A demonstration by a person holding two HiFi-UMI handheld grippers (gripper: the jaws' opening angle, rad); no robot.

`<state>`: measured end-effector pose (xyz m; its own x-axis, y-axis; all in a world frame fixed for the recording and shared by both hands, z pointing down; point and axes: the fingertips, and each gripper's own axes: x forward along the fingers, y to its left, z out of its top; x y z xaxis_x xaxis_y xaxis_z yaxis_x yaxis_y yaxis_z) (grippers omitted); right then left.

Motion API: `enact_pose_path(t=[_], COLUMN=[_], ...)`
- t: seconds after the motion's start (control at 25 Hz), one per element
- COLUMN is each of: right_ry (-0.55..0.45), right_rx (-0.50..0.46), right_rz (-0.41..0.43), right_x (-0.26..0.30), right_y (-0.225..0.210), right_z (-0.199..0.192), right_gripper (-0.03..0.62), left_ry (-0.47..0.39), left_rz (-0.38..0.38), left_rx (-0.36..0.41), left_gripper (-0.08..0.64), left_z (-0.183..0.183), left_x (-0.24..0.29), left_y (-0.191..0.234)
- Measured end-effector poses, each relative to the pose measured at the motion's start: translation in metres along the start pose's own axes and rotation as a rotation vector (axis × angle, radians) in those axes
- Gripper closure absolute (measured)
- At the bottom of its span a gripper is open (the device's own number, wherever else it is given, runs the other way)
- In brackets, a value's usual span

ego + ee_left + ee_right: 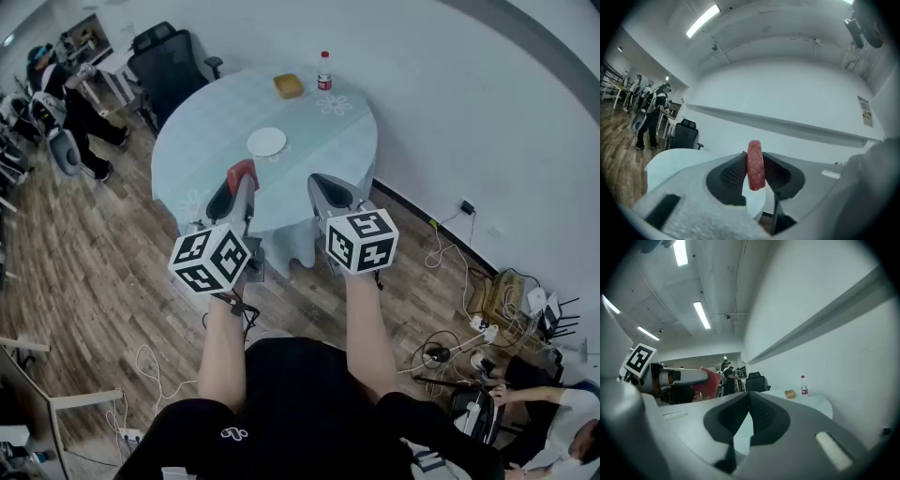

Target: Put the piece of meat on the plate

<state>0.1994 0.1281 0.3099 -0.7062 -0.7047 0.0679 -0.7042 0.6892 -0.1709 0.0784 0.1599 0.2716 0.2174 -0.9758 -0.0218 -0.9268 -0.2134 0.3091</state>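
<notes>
A red slab of meat (755, 165) stands on edge between the jaws of my left gripper (240, 181), which is shut on it; it also shows as a red tip (242, 171) in the head view and from the side (708, 382) in the right gripper view. A small white plate (266, 142) lies on the round pale-blue table (208, 141), ahead of both grippers and apart from them. My right gripper (327, 187) is held level beside the left one, its jaws closed together with nothing between them (749, 404).
On the table's far side stand a bottle with a red cap (324, 71) and a small yellow-brown box (288, 85). A black office chair (169, 61) is behind the table. People stand at desks far left (58, 89). Cables and boxes lie on the floor at right (487, 319).
</notes>
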Motion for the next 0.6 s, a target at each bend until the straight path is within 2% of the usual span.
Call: enact_pose_path(t=[0.16, 0.36, 0.6], right_ry=[-0.009, -0.129, -0.091], right_rx=[-0.020, 0.032, 0.099], right_rz=[0.009, -0.034, -0.043], right_x=[0.009, 0.012, 0.026], right_y=[0.005, 0.001, 0.002], right_z=[0.001, 0.017, -0.005], right_gripper=[0.581, 0.581, 0.581], left_ry=[-0.005, -0.009, 0.031], left_rz=[-0.001, 0.015, 0.052], left_rx=[0.001, -0.006, -0.024], left_gripper=[0.474, 0.474, 0.474], left_z=[0.002, 0.005, -0.007], left_x=[0.000, -0.005, -0.019], left_y=[0.008, 0.020, 0.045])
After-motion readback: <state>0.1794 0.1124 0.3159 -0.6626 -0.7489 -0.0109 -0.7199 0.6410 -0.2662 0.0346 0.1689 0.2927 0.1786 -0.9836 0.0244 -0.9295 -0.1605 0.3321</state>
